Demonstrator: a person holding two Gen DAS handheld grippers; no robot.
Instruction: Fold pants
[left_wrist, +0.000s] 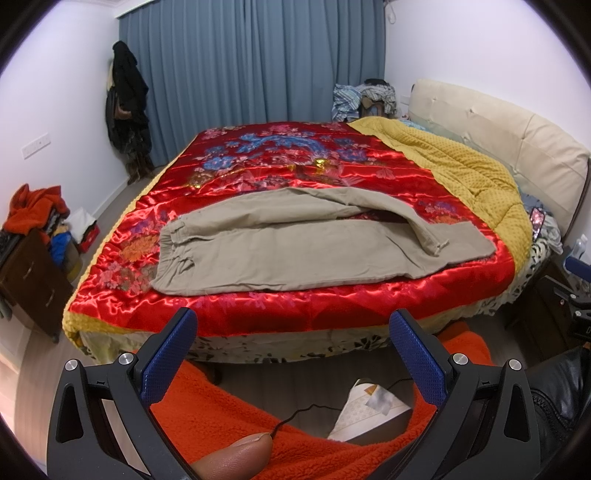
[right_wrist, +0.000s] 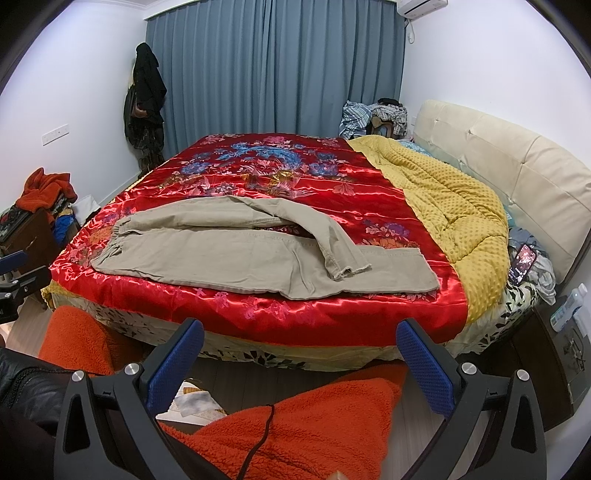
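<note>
Holding both tools back from the bed edge, we have nothing gripped: the left gripper (left_wrist: 291, 334) is spread wide with bare blue pads, and the right gripper (right_wrist: 300, 341) is spread the same way, empty.

The pants (left_wrist: 288, 243) lie across the red quilt (left_wrist: 295, 314) near the front edge, waistband toward our left and leg ends toward our right. They are not yet neatly halved. The far leg arches up and drapes forward, so its hem (right_wrist: 349, 272) lies on top of the near leg, short of that leg's own end, with a dark hollow under the arch.

We judge the step in hand to be lining the legs up before any cross fold. To do it well, we would:

- pinch only the top layer at the loose hem with the right tool, not both legs
- pin the waistband (left_wrist: 173, 247) lightly with the left tool, since the shiny quilt looks slippery and the cloth may slide
- draw the hem toward the end of the lower leg until the edges match
- lower it so the hollow flattens out without trapping a crease
</note>
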